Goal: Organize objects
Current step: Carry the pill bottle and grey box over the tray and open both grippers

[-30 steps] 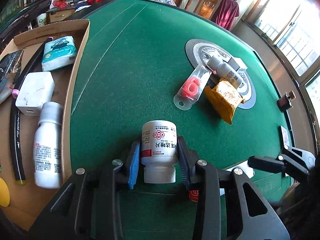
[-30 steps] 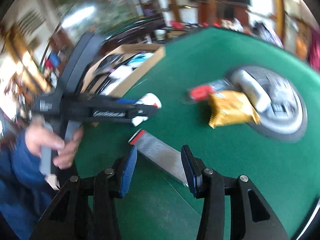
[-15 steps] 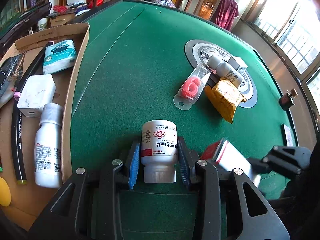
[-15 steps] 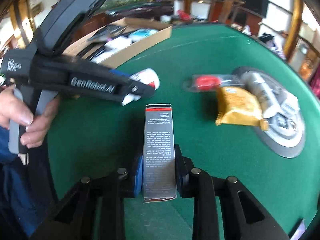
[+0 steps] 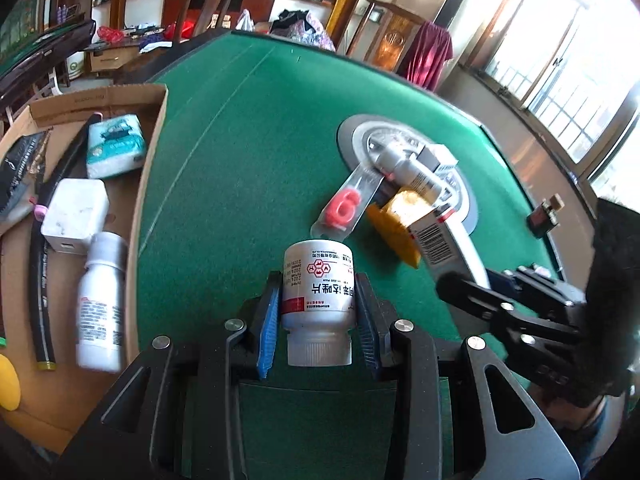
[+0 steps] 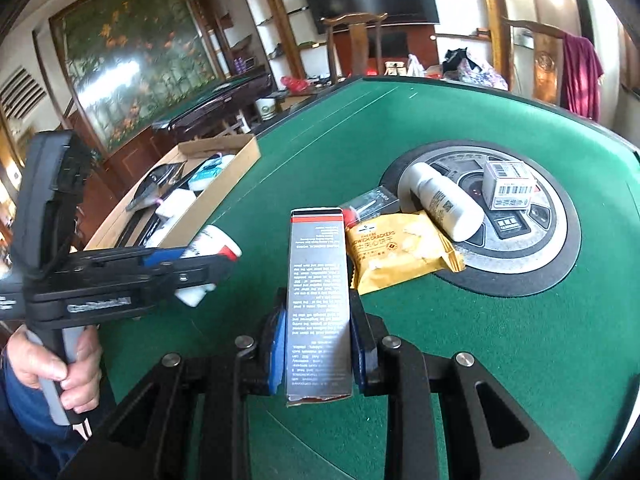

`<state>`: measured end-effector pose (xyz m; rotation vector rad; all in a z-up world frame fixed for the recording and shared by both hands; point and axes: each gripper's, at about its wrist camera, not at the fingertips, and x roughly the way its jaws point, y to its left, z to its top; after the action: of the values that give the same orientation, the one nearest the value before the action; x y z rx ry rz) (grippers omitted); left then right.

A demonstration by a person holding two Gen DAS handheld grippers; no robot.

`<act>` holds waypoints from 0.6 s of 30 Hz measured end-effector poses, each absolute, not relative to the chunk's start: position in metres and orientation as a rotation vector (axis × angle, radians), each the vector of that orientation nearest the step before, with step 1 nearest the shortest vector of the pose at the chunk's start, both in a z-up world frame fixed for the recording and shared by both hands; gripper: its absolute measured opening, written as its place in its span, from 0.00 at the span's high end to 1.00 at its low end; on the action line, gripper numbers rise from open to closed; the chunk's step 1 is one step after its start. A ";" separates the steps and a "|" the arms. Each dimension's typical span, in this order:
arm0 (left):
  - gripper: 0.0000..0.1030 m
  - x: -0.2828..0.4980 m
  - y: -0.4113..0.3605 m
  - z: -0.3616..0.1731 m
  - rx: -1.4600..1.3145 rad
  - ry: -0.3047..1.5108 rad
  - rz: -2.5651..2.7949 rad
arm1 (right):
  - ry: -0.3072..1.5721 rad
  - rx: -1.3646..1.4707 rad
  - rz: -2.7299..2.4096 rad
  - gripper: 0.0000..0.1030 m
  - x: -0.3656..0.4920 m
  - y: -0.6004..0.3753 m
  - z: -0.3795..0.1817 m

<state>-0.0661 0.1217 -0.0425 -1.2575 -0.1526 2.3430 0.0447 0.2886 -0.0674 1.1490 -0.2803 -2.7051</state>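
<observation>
My left gripper point(image 5: 318, 312) is shut on a white pill bottle point(image 5: 318, 288) with red print, cap toward the camera, held above the green felt. The right wrist view shows that same left gripper point(image 6: 208, 258) and bottle point(image 6: 214, 242) at the left, with a hand on the handle. My right gripper point(image 6: 318, 340) is shut on a long grey carton point(image 6: 318, 292) with a red band at its far end, lifted off the table. In the left wrist view the carton point(image 5: 444, 236) and right gripper point(image 5: 460, 280) sit at the right.
An open cardboard box point(image 5: 154, 152) at the left holds a white bottle point(image 5: 100, 304), a white block point(image 5: 76, 210), a tissue pack point(image 5: 116, 146) and a black strap. On the round centre panel point(image 6: 520, 272) lie a white bottle point(image 6: 444, 200), a small box point(image 6: 508, 186), yellow crackers point(image 6: 396, 250) and a red item in clear packaging point(image 5: 344, 210).
My right gripper closed on the grey carton that lay on the felt and raised it. The left gripper kept its hold on the pill bottle and tilted slightly.
</observation>
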 end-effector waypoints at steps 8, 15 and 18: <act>0.67 -0.064 0.083 -0.015 -1.182 -0.260 2.357 | -0.375 1.102 -2.666 0.75 0.042 0.274 -0.063; 0.67 -0.072 0.030 0.000 -1.147 -0.364 2.408 | -0.392 1.056 -2.581 0.75 0.033 0.219 -0.055; 0.67 -0.076 0.003 0.006 -1.136 -0.402 2.441 | -0.389 1.058 -2.522 0.75 0.023 0.188 -0.054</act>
<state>-0.0758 0.0034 0.0061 -1.1363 -0.4021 2.4407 0.0234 0.1880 -0.0537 1.0576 -0.3889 -2.5223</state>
